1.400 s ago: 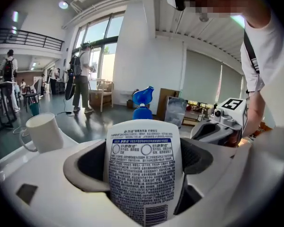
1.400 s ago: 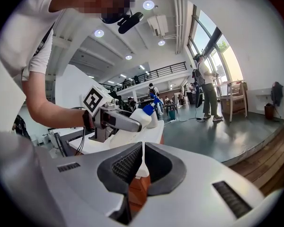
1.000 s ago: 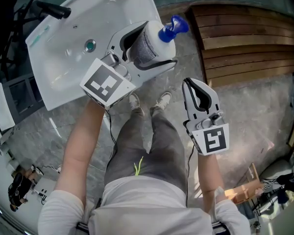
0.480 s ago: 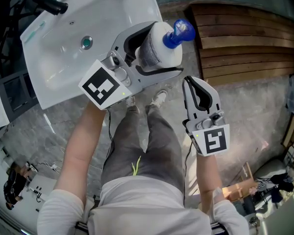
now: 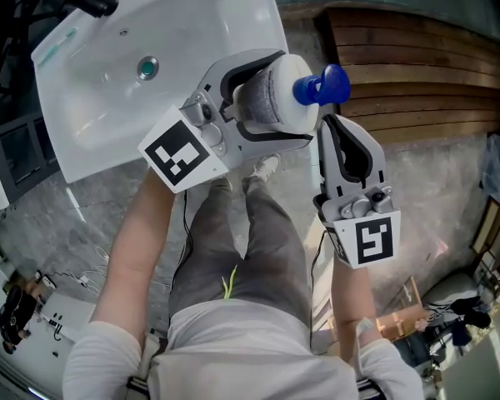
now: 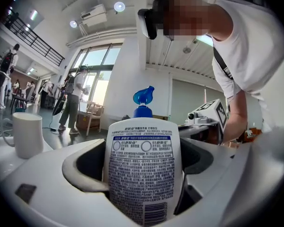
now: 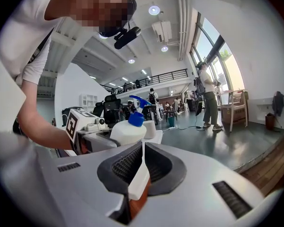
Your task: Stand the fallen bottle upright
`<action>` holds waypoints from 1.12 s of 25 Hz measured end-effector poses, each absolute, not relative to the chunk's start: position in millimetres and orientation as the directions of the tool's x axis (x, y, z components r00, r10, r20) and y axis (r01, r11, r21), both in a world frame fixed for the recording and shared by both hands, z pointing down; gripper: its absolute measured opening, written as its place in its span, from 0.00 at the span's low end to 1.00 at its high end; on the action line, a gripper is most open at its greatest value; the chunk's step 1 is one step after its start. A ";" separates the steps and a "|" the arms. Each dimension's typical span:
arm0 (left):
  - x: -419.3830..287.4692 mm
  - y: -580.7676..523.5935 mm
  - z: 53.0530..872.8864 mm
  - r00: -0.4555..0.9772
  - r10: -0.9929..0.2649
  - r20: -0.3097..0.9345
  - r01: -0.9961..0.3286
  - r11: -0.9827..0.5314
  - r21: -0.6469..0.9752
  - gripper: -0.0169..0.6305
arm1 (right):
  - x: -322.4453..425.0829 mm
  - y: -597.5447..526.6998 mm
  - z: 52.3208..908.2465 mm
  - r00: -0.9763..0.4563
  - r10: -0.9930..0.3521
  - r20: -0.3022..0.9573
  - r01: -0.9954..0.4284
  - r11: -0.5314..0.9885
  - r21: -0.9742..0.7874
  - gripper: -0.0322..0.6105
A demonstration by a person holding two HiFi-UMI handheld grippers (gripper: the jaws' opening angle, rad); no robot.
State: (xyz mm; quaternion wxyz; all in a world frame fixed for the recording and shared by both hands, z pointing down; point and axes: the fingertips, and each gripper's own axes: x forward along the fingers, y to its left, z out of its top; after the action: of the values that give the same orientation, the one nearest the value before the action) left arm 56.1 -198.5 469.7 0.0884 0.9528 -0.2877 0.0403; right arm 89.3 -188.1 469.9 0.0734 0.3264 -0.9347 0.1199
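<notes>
Bottle (image 5: 271, 98) rides nearly upright in your left gripper (image 5: 290, 98), nozzle (image 5: 321, 86) up, just right of the sink (image 5: 108, 98); right gripper (image 5: 332, 125) closed, empty.

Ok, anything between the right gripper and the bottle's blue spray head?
Nothing. The head view shows the shut right gripper just short of the spray head of the bottle in the left gripper; the right gripper view shows that gap bare too.
</notes>
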 end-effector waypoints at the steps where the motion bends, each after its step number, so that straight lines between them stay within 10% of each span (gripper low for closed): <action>1: 56.2 -196.6 471.0 0.835 -0.533 0.134 -0.548 -0.825 0.135 0.74 | 86.5 -189.8 466.2 -0.778 -0.593 0.208 -0.626 0.761 -0.172 0.11; 28: 47.1 -184.7 466.2 0.871 -0.461 0.168 -0.469 -0.883 0.011 0.79 | 44.3 -184.6 444.4 -0.816 -0.549 0.181 -0.571 0.815 -0.101 0.11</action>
State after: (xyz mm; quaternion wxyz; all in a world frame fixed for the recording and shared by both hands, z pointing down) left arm 47.1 -184.7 466.2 0.0256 0.9670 -0.2404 0.0807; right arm 44.3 -184.6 444.4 0.0717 0.2949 -0.9499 0.0753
